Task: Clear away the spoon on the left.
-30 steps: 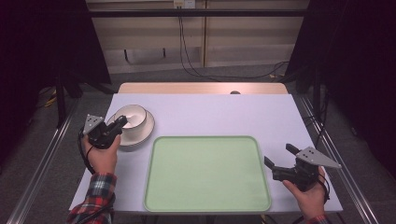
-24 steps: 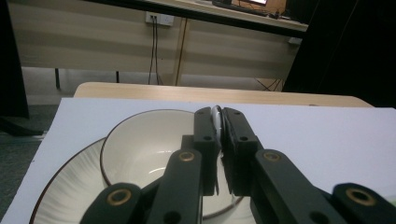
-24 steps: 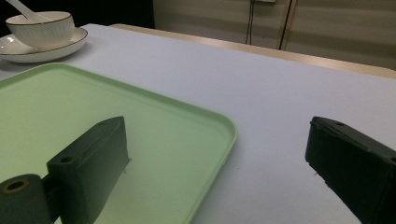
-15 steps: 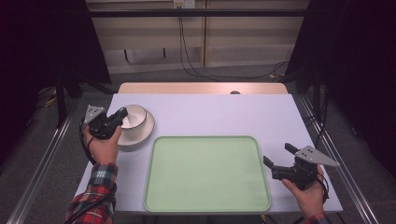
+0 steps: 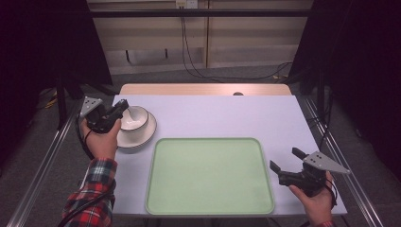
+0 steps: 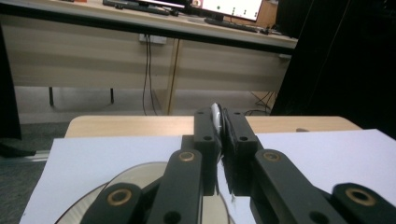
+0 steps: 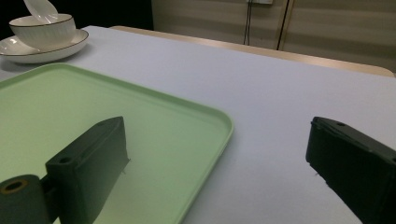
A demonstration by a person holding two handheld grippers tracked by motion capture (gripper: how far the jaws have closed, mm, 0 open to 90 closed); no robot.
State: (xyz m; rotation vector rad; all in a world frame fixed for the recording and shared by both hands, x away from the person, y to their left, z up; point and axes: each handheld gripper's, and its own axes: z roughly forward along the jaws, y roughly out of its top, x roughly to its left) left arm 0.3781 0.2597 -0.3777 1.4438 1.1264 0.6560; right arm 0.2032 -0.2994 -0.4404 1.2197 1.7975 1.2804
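A white bowl [image 5: 136,117] stands on a white plate [image 5: 144,134] at the table's left. A white spoon [image 7: 39,9] sticks up out of the bowl [image 7: 44,30]. My left gripper [image 5: 124,105] hangs over the bowl's near-left rim. Its jaws are shut on the spoon's thin white handle [image 6: 215,114], with the plate [image 6: 88,203] below them. My right gripper [image 5: 283,158] hovers at the front right, just off the right edge of the green tray [image 5: 208,175]. Its jaws stand wide open with nothing between them [image 7: 217,126].
The pale green tray [image 7: 93,107] lies bare in the front middle of the white tabletop [image 5: 227,116]. A wooden strip [image 5: 203,89] runs along the far edge. Metal rails [image 5: 45,161] flank the table. Cables hang behind it.
My left gripper has moved away from the person and risen a little over the bowl. The right gripper has stayed where it was.
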